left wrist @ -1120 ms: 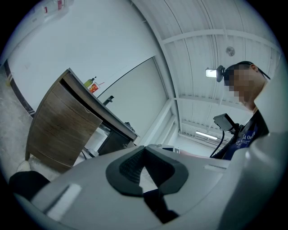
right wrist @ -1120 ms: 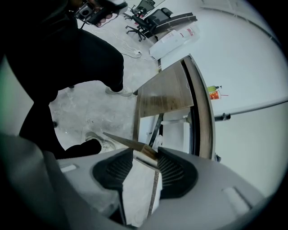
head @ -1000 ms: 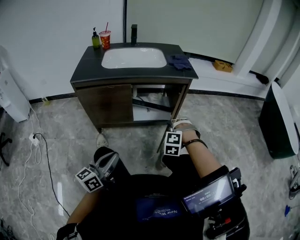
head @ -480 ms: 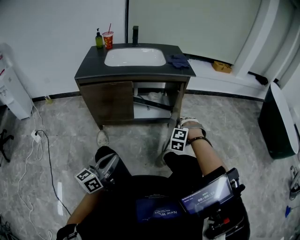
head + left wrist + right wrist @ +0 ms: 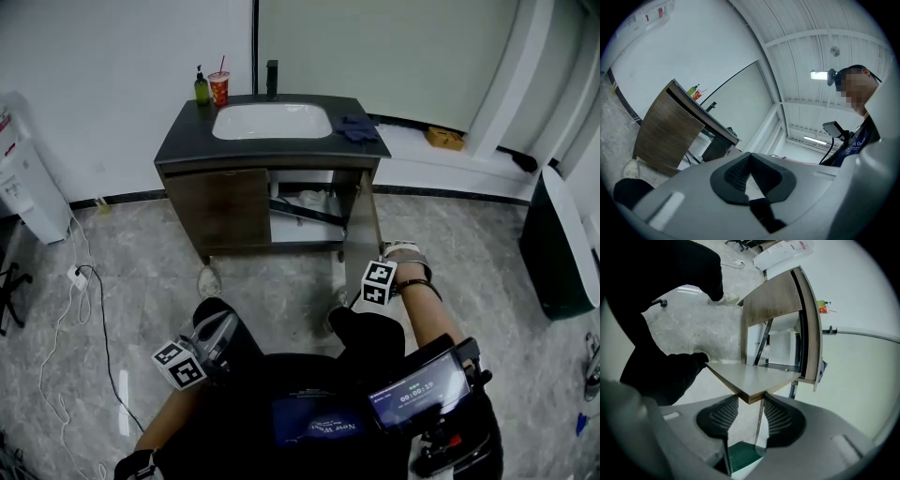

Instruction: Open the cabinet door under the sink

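The right gripper [image 5: 751,402] has its fingers [image 5: 723,417] clamped on the free edge of the cabinet door [image 5: 750,375], the right-hand leaf under the sink [image 5: 272,122]. The door stands swung out from the front right corner of the counter [image 5: 183,142], roughly square to the cabinet front, and we judge the opening nearly complete. The left door [image 5: 218,208] is closed. The left gripper [image 5: 750,161] hangs by our knee, its fingers closed on nothing.

To finish well, we guide the edge along the hinge's arc, not in a straight line, so the panel does not twist between the pads. We pull gently, stop where the hinge resists, and release only once the door rests by itself.
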`<control>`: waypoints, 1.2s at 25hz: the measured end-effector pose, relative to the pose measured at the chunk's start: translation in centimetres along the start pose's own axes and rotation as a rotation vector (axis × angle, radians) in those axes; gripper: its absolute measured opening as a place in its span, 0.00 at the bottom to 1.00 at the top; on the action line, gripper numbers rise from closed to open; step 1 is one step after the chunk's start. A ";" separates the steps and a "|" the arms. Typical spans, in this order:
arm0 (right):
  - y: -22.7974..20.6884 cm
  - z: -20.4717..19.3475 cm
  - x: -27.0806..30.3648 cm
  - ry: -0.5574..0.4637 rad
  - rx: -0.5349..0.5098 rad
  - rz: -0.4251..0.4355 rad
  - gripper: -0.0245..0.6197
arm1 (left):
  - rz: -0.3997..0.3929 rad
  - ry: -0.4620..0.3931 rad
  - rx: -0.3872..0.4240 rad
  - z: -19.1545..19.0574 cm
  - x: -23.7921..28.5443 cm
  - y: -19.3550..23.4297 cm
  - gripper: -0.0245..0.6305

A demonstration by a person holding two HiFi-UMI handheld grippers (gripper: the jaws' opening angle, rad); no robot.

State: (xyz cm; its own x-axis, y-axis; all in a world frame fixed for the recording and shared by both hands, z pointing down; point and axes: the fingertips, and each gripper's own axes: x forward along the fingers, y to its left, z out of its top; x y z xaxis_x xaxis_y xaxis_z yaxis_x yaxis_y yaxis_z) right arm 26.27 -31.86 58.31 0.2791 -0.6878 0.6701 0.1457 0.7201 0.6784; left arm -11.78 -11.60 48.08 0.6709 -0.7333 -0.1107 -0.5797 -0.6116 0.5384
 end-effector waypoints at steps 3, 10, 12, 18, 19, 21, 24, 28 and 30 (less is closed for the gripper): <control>0.1 -2.8 0.8 0.060 -0.004 0.001 0.29 | -0.005 0.002 0.001 0.0 0.4 -0.1 0.05; 4.2 -5.6 3.8 0.046 0.217 0.214 0.26 | 0.003 0.016 -0.007 0.1 1.4 0.7 0.05; 8.1 -5.8 5.5 0.087 0.204 0.293 0.26 | 0.003 0.027 -0.008 0.1 1.9 0.8 0.05; 9.2 1.6 4.5 -0.154 0.547 0.439 0.26 | 0.028 0.038 0.024 1.3 2.8 2.8 0.05; 8.3 3.5 3.3 -0.246 0.620 0.476 0.26 | 0.035 0.032 0.029 1.8 2.9 3.3 0.05; 6.1 7.0 0.6 -0.422 0.736 0.542 0.26 | 0.041 0.024 0.039 2.7 3.3 4.1 0.05; 1.3 11.7 -2.1 -0.669 0.813 0.558 0.26 | 0.042 0.022 0.055 4.3 4.7 5.7 0.05; -6.1 16.1 -4.6 -0.998 0.979 0.541 0.26 | 0.042 0.012 0.071 6.3 6.8 8.3 0.05; -8.8 17.8 -5.7 -1.144 1.039 0.565 0.26 | 0.045 0.007 0.075 7.3 7.6 9.8 0.05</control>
State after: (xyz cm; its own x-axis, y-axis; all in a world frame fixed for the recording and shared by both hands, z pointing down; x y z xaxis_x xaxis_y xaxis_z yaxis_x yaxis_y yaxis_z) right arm 6.50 -35.89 53.92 -0.7992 -0.4219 0.4281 -0.5169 0.8459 -0.1312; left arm -15.74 -25.34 46.42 0.6467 -0.7583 -0.0817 -0.6419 -0.5990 0.4787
